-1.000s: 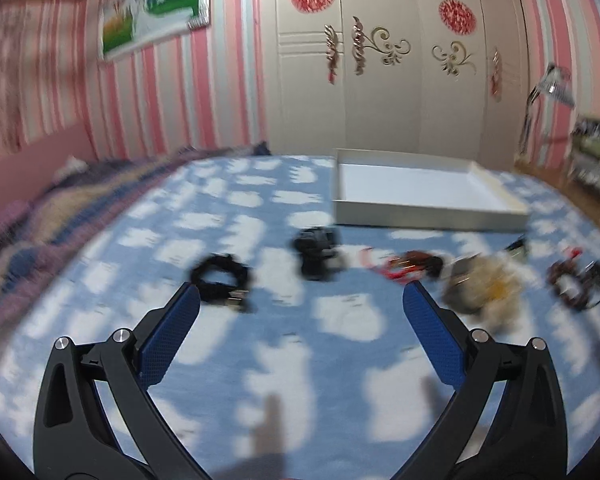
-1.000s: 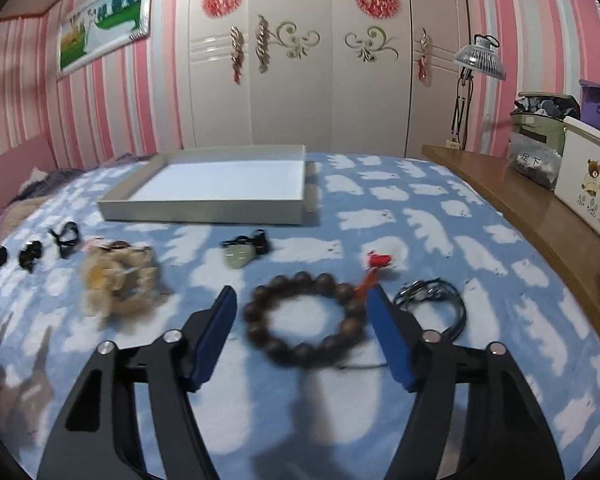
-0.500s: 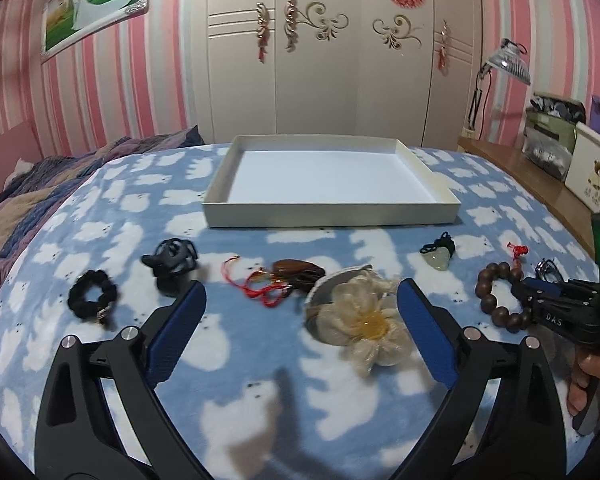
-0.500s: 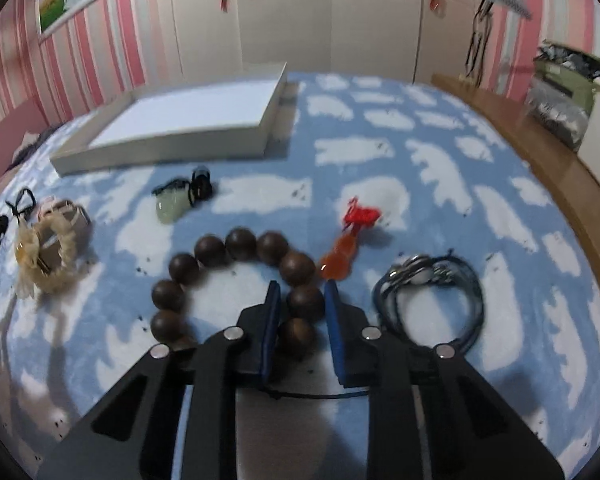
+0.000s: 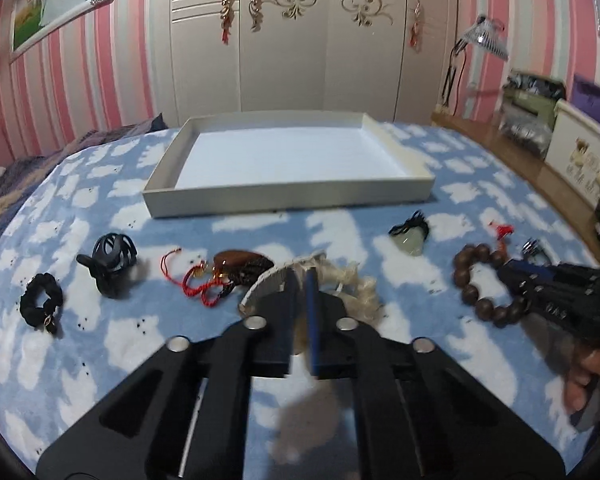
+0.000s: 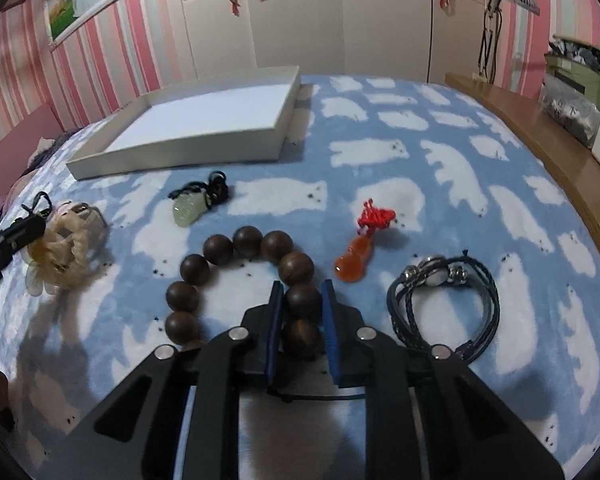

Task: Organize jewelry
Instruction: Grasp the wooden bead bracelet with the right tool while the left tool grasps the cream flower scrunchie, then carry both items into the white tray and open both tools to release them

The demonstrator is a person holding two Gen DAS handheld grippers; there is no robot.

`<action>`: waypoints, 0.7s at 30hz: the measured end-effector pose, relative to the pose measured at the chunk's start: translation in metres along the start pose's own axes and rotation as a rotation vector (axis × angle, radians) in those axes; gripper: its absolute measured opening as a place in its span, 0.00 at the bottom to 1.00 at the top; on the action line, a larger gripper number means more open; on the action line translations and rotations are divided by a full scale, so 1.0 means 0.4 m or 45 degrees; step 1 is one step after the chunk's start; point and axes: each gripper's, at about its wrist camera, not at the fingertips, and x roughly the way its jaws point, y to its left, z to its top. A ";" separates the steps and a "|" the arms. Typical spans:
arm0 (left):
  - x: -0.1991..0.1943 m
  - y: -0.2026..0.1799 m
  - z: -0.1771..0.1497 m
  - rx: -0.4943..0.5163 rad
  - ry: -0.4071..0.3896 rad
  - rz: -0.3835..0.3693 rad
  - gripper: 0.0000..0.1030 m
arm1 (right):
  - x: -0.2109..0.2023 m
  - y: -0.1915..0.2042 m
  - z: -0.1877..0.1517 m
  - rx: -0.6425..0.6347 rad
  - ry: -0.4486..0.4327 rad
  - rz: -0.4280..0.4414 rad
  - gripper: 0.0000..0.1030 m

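Note:
A white shallow tray (image 5: pixel 288 196) lies on the blue blanket; it also shows in the right wrist view (image 6: pixel 172 152). My left gripper (image 5: pixel 300 280) is shut on the cream flower hair clip (image 5: pixel 352 284), which rests on the blanket. My right gripper (image 6: pixel 300 292) is shut on the brown bead bracelet (image 6: pixel 216 252), also on the blanket. That bracelet (image 5: pixel 466 276) and the right gripper (image 5: pixel 508 270) show at the right of the left wrist view. The flower clip (image 6: pixel 60 252) shows at the left of the right wrist view.
Left of the clip lie a red-cord brown pendant (image 5: pixel 236 264), a black claw clip (image 5: pixel 112 256) and a black scrunchie (image 5: pixel 40 304). A jade pendant (image 6: pixel 188 208), an orange gourd charm (image 6: pixel 354 260) and a dark leather bracelet (image 6: pixel 444 300) lie near the beads. A wooden ledge (image 6: pixel 540 140) runs along the right.
My left gripper has closed from wide open onto the flower hair clip. My right gripper stays closed on the bead bracelet and has tilted up a little.

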 end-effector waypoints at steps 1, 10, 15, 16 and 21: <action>-0.010 0.005 0.005 -0.008 -0.015 0.001 0.01 | -0.006 0.001 0.000 0.002 -0.010 0.006 0.18; -0.120 0.060 0.076 0.017 -0.138 0.016 0.00 | -0.110 0.027 0.057 0.023 -0.152 0.137 0.18; -0.176 0.106 0.133 0.036 -0.218 0.068 0.00 | -0.155 0.082 0.114 -0.027 -0.225 0.160 0.18; -0.181 0.115 0.140 0.035 -0.224 0.073 0.00 | -0.161 0.097 0.131 -0.041 -0.243 0.163 0.18; -0.174 0.161 0.184 0.042 -0.234 0.123 0.00 | -0.165 0.155 0.202 -0.097 -0.300 0.165 0.18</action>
